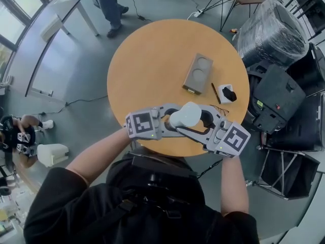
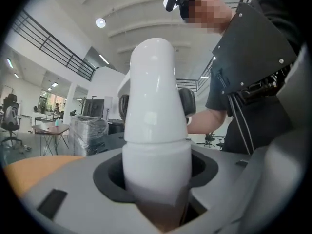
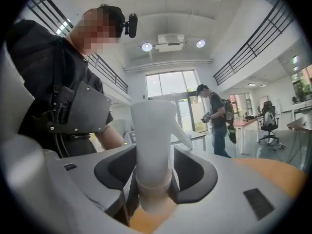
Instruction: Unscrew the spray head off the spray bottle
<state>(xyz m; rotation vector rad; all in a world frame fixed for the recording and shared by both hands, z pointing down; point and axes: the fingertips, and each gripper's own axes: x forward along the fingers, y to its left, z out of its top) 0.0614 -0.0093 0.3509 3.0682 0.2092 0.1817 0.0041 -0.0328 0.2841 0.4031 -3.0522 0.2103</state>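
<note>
A white spray bottle (image 1: 185, 115) is held lying level above the near edge of the round wooden table (image 1: 152, 60), between my two grippers. My left gripper (image 1: 170, 120) is shut on the bottle's wide body (image 2: 153, 130), which fills the gap between its jaws (image 2: 156, 179). My right gripper (image 1: 204, 120) faces it from the other side. It is shut on the spray head (image 3: 152, 130) at the collar, and the nozzle spout points off to the right. The dark pads (image 3: 178, 182) sit against the collar on both sides.
On the table beyond the grippers lie a grey box with two round recesses (image 1: 198, 74), a pen (image 1: 215, 93) and a small white piece with a black object (image 1: 227, 93). Black cases (image 1: 284, 95) and a plastic-wrapped bundle (image 1: 274, 29) stand to the right. A person (image 1: 109, 4) stands beyond the table.
</note>
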